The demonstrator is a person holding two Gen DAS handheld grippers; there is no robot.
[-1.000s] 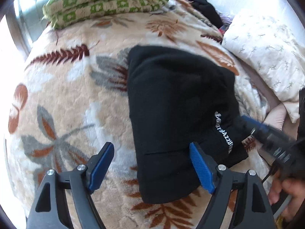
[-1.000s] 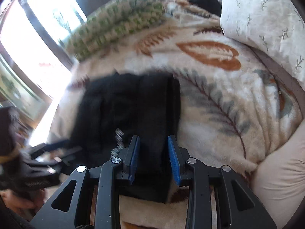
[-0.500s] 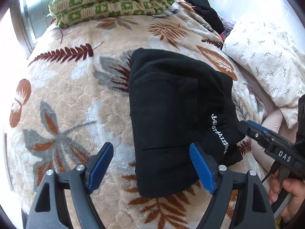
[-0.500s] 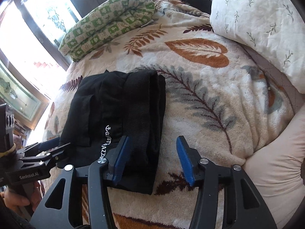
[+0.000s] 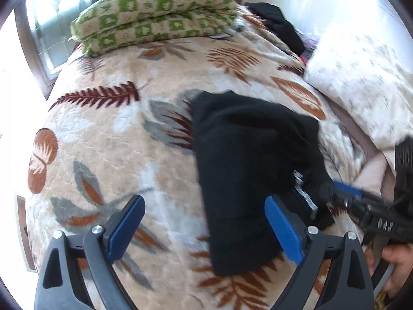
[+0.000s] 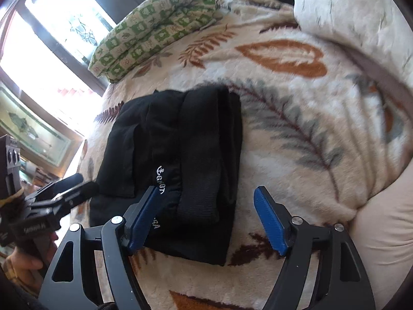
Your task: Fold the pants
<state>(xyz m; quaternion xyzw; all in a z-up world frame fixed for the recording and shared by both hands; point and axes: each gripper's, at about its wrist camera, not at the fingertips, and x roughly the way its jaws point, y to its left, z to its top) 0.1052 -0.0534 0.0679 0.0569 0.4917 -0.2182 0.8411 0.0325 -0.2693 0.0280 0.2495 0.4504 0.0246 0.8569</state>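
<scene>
The black pants (image 5: 247, 160) lie folded into a compact rectangle on the leaf-patterned blanket, with white lettering near the waistband; they also show in the right wrist view (image 6: 180, 155). My left gripper (image 5: 204, 228) is open and empty, held above the near end of the pants. My right gripper (image 6: 209, 218) is open and empty, above the waistband end. In the left wrist view the right gripper (image 5: 343, 193) shows at the right edge of the pants. In the right wrist view the left gripper (image 6: 74, 186) shows at the left.
A folded green checked blanket (image 5: 155, 18) lies at the far end of the bed. A white floral pillow (image 5: 361, 77) is at the right. More dark clothing (image 5: 273, 23) lies in the far corner. A window (image 6: 64, 25) runs along the left side.
My right gripper has opened from nearly shut to wide and let go of the pants' edge. Both grippers have pulled back and up from the folded pants.
</scene>
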